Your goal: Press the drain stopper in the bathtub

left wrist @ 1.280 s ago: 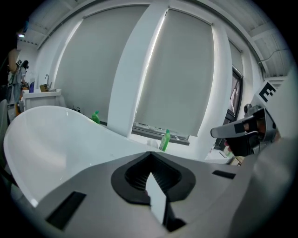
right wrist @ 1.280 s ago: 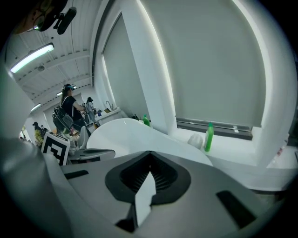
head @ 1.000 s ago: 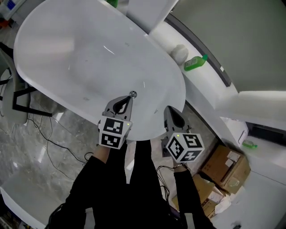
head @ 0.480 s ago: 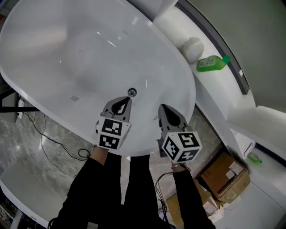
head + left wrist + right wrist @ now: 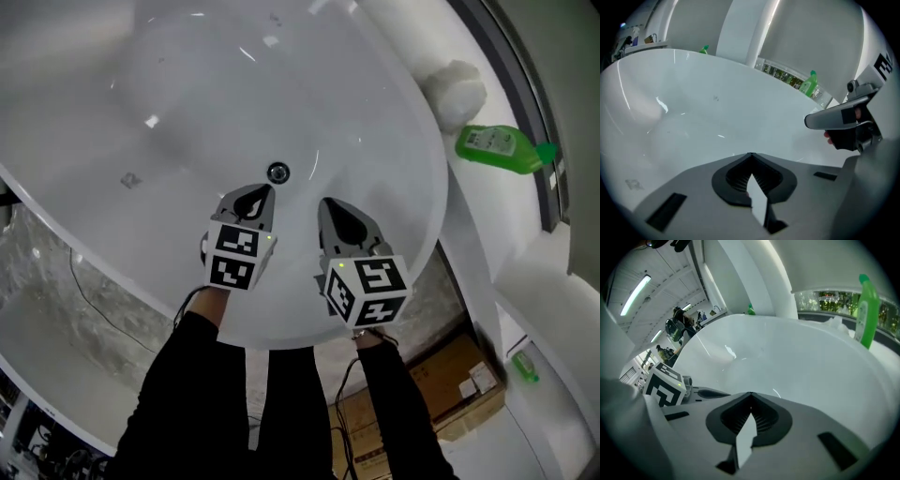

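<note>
The white bathtub (image 5: 403, 141) fills the head view. Its round chrome drain stopper (image 5: 277, 172) sits in the tub floor near the middle. My left gripper (image 5: 266, 190) is shut, its tip just short of the stopper and a little to its left; I cannot tell any contact. Over the tub to the right of the stopper is my right gripper (image 5: 326, 202), also shut with nothing in it. In the left gripper view the closed jaws (image 5: 750, 154) face bare tub wall, and the stopper is hidden. The right gripper view shows closed jaws (image 5: 751, 393) and the left gripper's marker cube (image 5: 663, 385).
A green bottle (image 5: 502, 148) lies on the white ledge behind the tub, next to a white lump (image 5: 453, 94). Cardboard boxes (image 5: 441, 384) and a small green bottle (image 5: 523, 367) are at lower right. Cables (image 5: 84, 291) run over the marble floor at left.
The right gripper has moved from over the tub's near rim forward into the tub, beside the left one. The head view has shifted over the tub. The left gripper stays close to the stopper.
</note>
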`<state>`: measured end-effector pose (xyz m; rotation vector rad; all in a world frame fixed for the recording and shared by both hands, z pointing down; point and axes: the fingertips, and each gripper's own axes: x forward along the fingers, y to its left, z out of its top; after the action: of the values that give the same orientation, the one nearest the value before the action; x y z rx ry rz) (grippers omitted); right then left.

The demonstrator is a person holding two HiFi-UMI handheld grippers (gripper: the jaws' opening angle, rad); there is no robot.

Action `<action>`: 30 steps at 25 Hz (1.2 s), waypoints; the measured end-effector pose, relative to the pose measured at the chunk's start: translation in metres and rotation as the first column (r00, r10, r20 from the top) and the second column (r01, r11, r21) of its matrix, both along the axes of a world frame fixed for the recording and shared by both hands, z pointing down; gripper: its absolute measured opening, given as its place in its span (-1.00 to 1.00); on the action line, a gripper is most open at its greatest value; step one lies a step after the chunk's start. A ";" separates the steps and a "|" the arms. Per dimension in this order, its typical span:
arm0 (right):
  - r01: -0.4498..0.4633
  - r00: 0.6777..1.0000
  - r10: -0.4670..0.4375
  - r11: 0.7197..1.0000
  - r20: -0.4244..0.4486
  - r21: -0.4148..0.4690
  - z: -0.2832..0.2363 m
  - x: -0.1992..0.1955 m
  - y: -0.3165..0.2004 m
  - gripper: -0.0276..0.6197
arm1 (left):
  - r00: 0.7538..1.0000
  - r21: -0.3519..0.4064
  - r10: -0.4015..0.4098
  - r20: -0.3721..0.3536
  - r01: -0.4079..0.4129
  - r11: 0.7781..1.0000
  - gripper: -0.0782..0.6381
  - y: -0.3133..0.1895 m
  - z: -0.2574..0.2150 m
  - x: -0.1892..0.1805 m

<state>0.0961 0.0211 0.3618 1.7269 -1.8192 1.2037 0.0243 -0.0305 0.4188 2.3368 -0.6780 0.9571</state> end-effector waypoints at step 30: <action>0.221 0.975 -0.200 0.921 0.098 -0.321 0.222 -0.033 -0.005 -0.91 | 0.969 -0.238 -0.163 0.188 0.206 0.949 -0.77 0.010 0.239 0.006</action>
<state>0.0626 0.0162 0.5839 1.2874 -1.6709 1.3916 0.0302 -0.0204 0.6578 1.9473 -0.7749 1.0910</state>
